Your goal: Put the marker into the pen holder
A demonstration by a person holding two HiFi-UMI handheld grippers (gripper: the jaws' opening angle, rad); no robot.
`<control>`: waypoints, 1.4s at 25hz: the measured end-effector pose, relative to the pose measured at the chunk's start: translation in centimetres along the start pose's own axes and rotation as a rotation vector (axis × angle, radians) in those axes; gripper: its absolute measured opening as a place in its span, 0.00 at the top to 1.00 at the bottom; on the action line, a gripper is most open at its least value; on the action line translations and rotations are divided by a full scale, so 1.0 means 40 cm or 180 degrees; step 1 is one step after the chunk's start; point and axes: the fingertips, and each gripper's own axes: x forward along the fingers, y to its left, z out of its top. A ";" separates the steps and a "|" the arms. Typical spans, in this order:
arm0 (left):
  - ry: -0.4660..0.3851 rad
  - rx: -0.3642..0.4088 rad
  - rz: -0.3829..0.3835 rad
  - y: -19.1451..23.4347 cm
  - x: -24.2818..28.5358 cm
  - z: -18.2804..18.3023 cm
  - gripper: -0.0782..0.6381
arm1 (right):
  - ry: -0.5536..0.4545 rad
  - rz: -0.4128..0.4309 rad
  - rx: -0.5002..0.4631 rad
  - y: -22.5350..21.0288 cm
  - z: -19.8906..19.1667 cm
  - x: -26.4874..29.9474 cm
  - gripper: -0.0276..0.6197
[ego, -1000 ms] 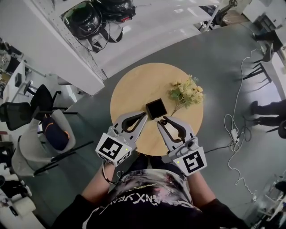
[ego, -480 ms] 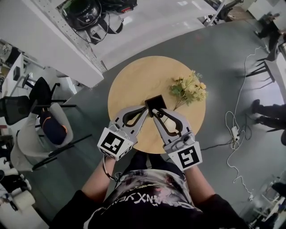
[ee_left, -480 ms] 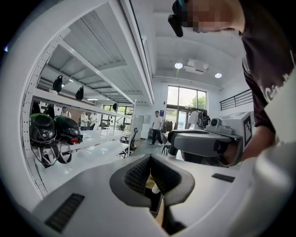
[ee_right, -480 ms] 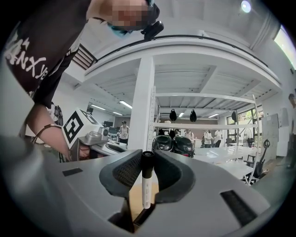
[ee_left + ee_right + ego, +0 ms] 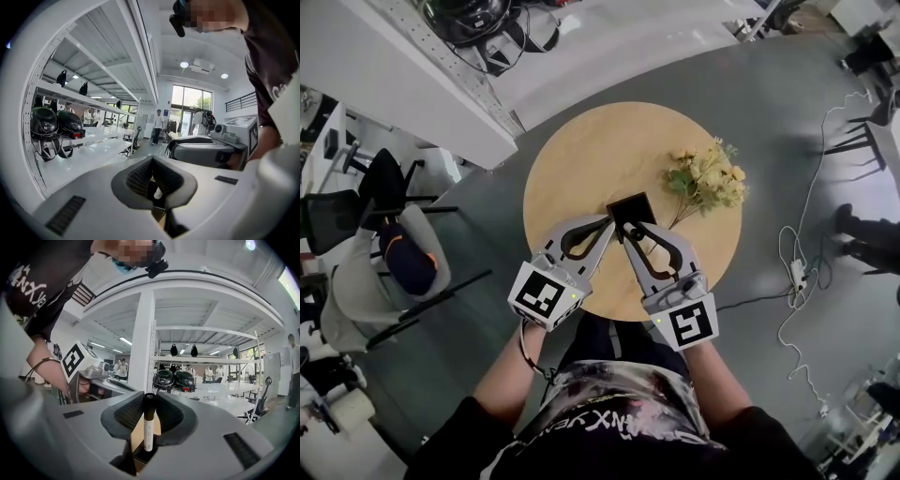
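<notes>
- Grips the marker [image 5: 148,430] upright in the right gripper [image 5: 150,398], pads pressed on its black cap.
- Sets the marker's white lower end at the open top of the black pen holder [image 5: 631,207], directly below those jaws.
- Holds the left gripper [image 5: 152,161] just beside the right, jaws together on nothing.
- Leaves yellow flowers [image 5: 709,180] lying on the round wooden table [image 5: 581,150], beyond the right gripper's tips.

- Left gripper [image 5: 607,223]: jaws brought together with nothing clamped; tips angled inward, just beside the right gripper's tips.
- Right gripper [image 5: 628,231]: jaws closed on the marker [image 5: 148,425], which is held upright by its dark cap.
- Forearms [image 5: 514,373]: both extended forward, converging toward the tips.
</notes>
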 end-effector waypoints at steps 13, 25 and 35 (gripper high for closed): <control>0.0097 -0.0061 0.0034 -0.007 0.042 -0.102 0.86 | 0.0140 -0.0028 -0.0016 -0.023 -0.147 0.014 0.83; 0.0188 -0.0119 0.0096 -0.030 0.051 -0.147 0.86 | 0.0334 0.0035 -0.0097 -0.018 -0.253 0.008 0.83; 0.0216 -0.0126 0.0161 -0.038 0.053 -0.173 0.86 | 0.0574 0.0080 -0.0139 -0.008 -0.326 0.002 0.83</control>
